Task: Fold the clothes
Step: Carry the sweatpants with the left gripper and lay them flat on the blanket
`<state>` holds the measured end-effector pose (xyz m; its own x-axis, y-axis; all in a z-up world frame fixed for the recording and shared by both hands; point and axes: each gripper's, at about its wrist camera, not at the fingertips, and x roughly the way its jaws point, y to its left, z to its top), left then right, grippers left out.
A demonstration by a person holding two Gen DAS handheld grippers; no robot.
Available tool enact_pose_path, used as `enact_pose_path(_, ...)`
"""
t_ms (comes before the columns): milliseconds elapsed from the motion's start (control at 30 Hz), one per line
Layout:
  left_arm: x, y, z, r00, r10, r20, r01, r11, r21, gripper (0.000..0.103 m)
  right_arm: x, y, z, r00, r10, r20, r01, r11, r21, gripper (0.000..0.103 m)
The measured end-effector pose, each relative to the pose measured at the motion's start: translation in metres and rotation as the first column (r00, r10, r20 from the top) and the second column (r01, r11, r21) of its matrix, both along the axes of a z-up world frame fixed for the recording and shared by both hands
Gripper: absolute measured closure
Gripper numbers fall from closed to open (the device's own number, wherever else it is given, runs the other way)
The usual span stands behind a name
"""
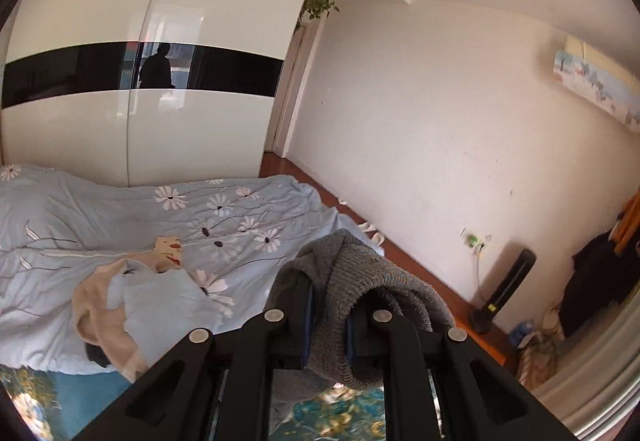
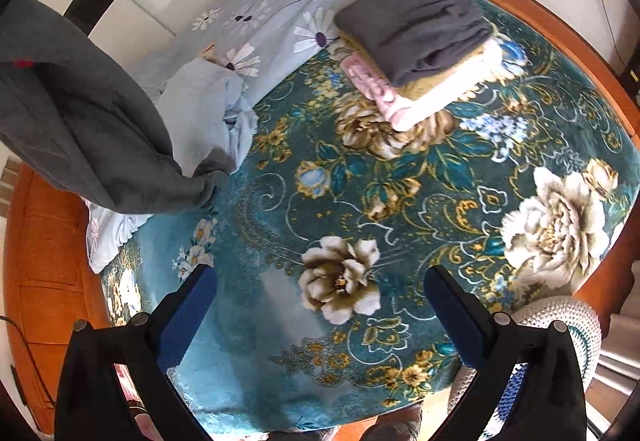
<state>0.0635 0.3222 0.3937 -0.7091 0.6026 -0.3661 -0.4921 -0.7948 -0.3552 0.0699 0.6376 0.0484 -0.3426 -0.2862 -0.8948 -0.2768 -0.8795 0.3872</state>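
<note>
My left gripper (image 1: 328,305) is shut on a grey knitted garment (image 1: 360,281), held up above the bed; its ribbed edge drapes over both fingers. In the right wrist view the same grey garment (image 2: 80,113) hangs at the left, its lower end trailing onto the bed. My right gripper (image 2: 320,293) is open above the teal floral blanket (image 2: 360,201), with nothing between its blue pads (image 2: 188,317). A stack of folded clothes (image 2: 420,41), dark grey on top with yellow, white and pink beneath, sits at the far side of the blanket.
A light blue daisy-print quilt (image 1: 160,225) covers the far half of the bed, with a cream garment (image 1: 104,305) and a light blue one (image 2: 208,113) lying loose on it. A white wardrobe (image 1: 160,81), a wall and a black tower fan (image 1: 504,289) stand beyond.
</note>
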Motion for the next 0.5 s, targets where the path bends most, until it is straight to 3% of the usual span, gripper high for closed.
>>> enact_pose_path(67,0.018,-0.025,0.018,0.999,0.041,-0.02,-0.039,0.995,0.088,0.09,0.008,0.018,-0.003,0.999,-0.032,0.003,0.032,0.999,-0.01,0.0)
enact_pose_path(167,0.04,-0.079,0.028,0.988,0.152,-0.036,-0.146,0.98,0.133,0.09,0.013,0.028,-0.01,0.999,-0.05,0.017,0.05,0.998,-0.025,0.0)
enact_pose_path(233,0.054,-0.121,0.018,0.968,0.251,-0.013,-0.248,0.962,0.119,0.09,0.016,0.032,-0.015,0.998,-0.057,0.029,0.058,0.998,-0.034,0.0)
enact_pose_path(300,0.067,-0.163,-0.014,0.935,0.348,0.06,-0.353,0.93,0.102,0.09,0.017,0.024,-0.02,0.998,-0.039,0.04,0.041,0.998,-0.043,0.0)
enact_pose_path(400,0.082,-0.219,-0.098,0.848,0.48,0.225,-0.495,0.869,0.011,0.09,0.015,-0.005,-0.026,0.998,0.032,0.053,-0.029,0.998,-0.05,0.0)
enact_pose_path(500,0.102,-0.266,-0.211,0.695,0.586,0.417,-0.588,0.797,-0.14,0.09,0.016,-0.041,-0.034,0.994,0.083,0.07,-0.077,0.994,-0.083,0.0)
